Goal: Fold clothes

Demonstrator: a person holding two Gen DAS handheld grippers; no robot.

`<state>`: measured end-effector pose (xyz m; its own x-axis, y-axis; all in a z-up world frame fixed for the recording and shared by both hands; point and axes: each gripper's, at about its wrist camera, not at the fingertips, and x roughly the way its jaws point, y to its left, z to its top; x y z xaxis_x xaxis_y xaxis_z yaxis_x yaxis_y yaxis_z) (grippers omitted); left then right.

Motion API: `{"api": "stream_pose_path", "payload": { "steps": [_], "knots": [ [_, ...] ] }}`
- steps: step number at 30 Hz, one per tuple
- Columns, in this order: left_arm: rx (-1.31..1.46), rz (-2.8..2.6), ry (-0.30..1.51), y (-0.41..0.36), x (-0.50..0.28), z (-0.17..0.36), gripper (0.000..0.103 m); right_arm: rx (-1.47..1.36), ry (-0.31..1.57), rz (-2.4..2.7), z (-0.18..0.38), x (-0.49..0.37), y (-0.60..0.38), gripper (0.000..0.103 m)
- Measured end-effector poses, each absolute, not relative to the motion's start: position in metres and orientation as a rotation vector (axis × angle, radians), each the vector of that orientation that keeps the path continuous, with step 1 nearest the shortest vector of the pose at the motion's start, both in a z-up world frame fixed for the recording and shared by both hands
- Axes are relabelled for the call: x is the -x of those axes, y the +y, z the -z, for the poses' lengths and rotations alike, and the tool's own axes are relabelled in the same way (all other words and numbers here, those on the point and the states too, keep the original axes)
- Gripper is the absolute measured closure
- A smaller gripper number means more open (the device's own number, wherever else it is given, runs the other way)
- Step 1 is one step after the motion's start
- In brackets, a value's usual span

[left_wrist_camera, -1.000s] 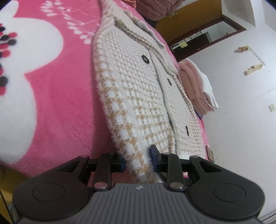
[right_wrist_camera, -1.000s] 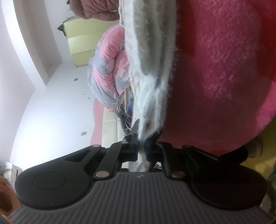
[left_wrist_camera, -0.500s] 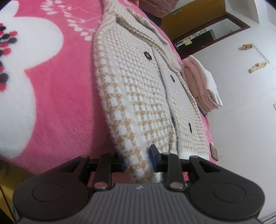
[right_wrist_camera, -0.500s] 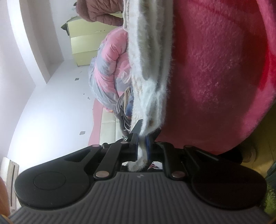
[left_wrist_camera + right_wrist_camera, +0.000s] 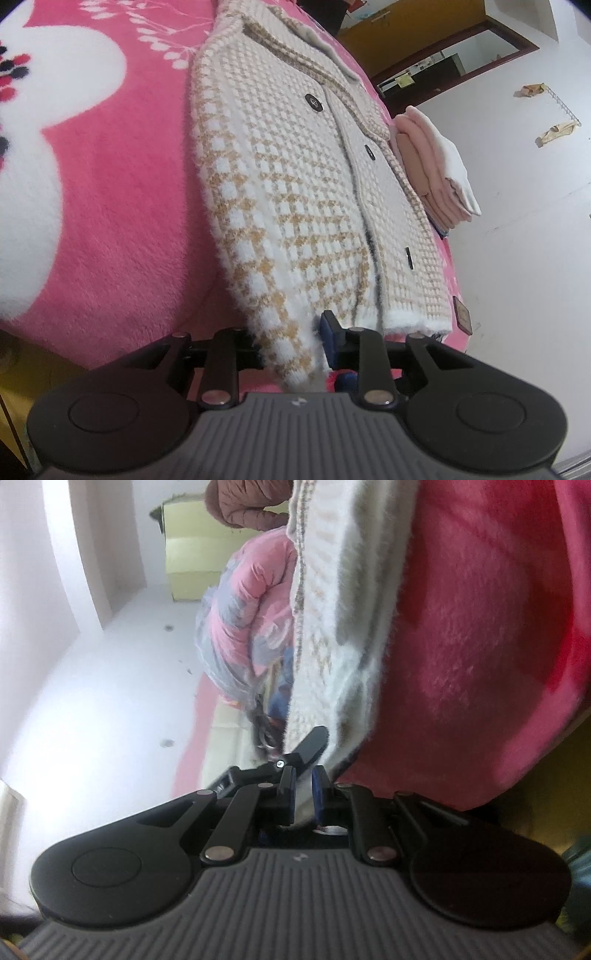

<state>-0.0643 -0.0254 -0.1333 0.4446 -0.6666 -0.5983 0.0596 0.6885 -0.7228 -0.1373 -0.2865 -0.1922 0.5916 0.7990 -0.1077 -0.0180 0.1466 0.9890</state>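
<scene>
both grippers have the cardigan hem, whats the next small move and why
Probably lift both ends together and carry the hem up toward the collar. The left gripper and right gripper each pinch the cardigan, which lies flat and buttoned on the pink blanket.

In the left wrist view a cardigan lies flat on a blanket that covers the bed, its collar at the far end and its hem at the near edge. The left gripper sits at that near edge, with the cardigan's nearest corner between its jaws. Beyond the cardigan's right side a stack of folded clothes rests on the blanket, just beside the cardigan. Behind the stack stands a doorway in the wall.

In the right wrist view the right gripper pinches the cardigan's edge, with the blanket to its right. A bundle of bedding lies further back, left of the cardigan.
</scene>
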Motion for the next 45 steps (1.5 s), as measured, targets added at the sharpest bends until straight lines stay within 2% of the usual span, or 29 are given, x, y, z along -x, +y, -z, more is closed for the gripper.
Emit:
{"api": "stream_pose_path", "payload": {
  "steps": [7,15,20,27,34,40,45],
  "knots": [
    [0.624,0.482,1.012,-0.029,0.066,0.130,0.078,-0.889,0.706,-0.558,0.128,0.152,-0.320,0.093],
    [0.529,0.468,1.009,-0.038,0.065,0.123,0.078,-0.636,0.475,-0.329,0.119,0.167,-0.392,0.092],
    [0.469,0.459,0.996,-0.044,0.067,0.118,0.078,-0.633,0.453,-0.239,0.115,0.151,-0.406,0.089],
    [0.461,0.462,0.997,-0.043,0.067,0.116,0.076,-0.663,0.427,-0.110,0.119,0.150,-0.446,0.079],
    [0.441,0.466,1.001,-0.045,0.064,0.115,0.076,-0.855,0.409,-0.053,0.125,0.137,-0.524,0.060],
    [0.435,0.464,1.004,-0.045,0.065,0.114,0.076,-1.041,0.484,-0.062,0.150,0.100,-0.572,0.058],
    [0.437,0.463,1.007,-0.046,0.065,0.114,0.076,-1.196,0.532,-0.103,0.178,0.086,-0.575,0.056]
  ]
}}
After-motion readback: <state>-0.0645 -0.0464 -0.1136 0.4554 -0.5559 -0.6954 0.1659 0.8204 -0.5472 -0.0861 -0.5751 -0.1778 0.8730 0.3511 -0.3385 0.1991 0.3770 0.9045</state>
